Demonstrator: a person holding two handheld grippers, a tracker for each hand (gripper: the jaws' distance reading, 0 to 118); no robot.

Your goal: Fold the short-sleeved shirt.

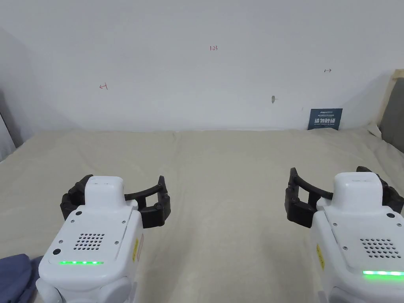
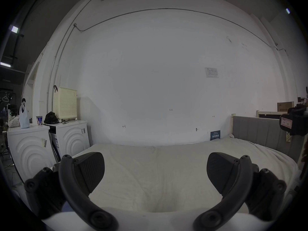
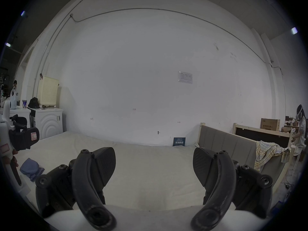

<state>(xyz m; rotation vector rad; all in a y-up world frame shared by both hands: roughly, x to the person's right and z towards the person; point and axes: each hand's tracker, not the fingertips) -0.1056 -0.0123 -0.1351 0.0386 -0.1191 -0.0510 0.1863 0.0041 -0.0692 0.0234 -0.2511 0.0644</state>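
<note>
**Shirt still bunched at the bed's near left edge, both grippers empty**

The short-sleeved shirt, a blue-grey garment, lies crumpled in a heap on the cream bedsheet, at the near left corner of the bed; in the head view only a bit of it shows at the bottom left. Nothing of it is spread flat, so folding looks not yet begun.

The left gripper hangs just beside and above the heap, its jaws wide apart and holding nothing. That likely suits a reach down to the cloth. The right gripper is held level with it, well apart to the right, jaws likewise spread and empty, over bare sheet where the shirt could be laid out.

Beyond, a grey headboard carries a checked cloth, and washing machines stand left of the bed.
</note>
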